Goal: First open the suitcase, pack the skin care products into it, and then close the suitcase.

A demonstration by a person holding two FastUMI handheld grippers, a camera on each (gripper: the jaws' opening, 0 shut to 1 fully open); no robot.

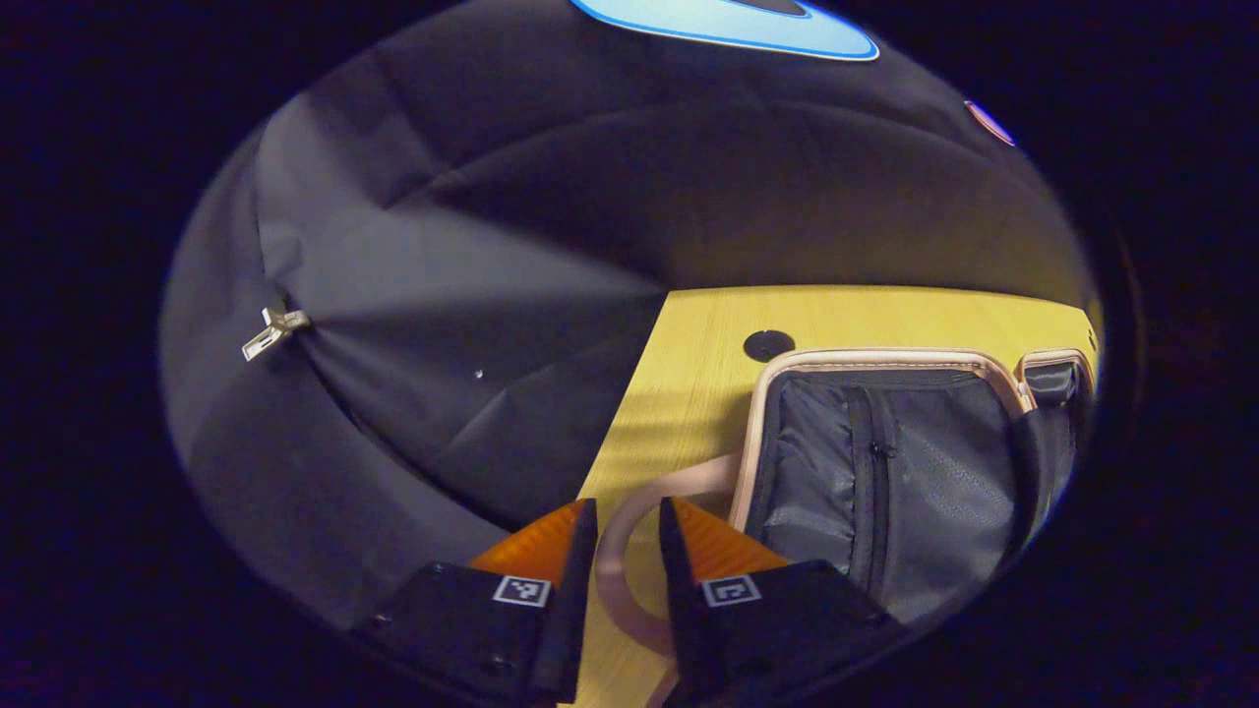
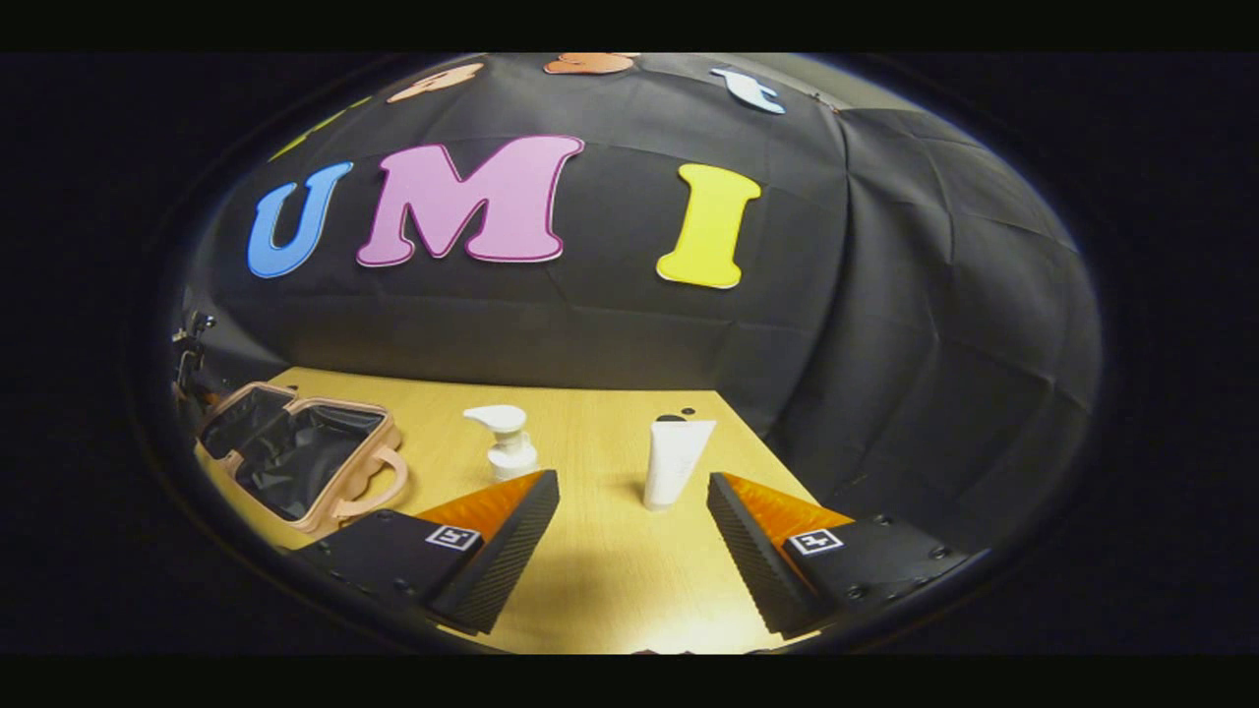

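While the left gripper (image 1: 628,551) hangs low over the worktop (image 1: 689,393), its fingers (image 1: 575,551) stand a little apart with the suitcase handle (image 1: 615,551), a pale loop, showing in the gap between them. I cannot tell whether they press on the loop or merely straddle it above. Just ahead and to the right of the fingers lies the suitcase (image 1: 885,462), already open, its dark lining with a zipped mesh pocket facing up. No bottle or tube lies in the part of it seen here. If that hand lifts or swings while the loop sits between the fingers, the case could drag or tip, since it lies near the worktop's edge.

From the right gripper view, the right gripper (image 2: 632,536) is spread wide and grasps nothing. The white tube (image 2: 675,460) stands on its cap straight ahead, between the two fingers but farther on. The pump bottle (image 2: 507,441) stands ahead of the left finger. Far off to the left the suitcase (image 2: 295,457) lies open, both dark halves looking empty. So packing has, I judge, not begun. The tube is tall on a narrow base; a finger brushing it on the approach would likely knock it over, and it may slip when squeezed.
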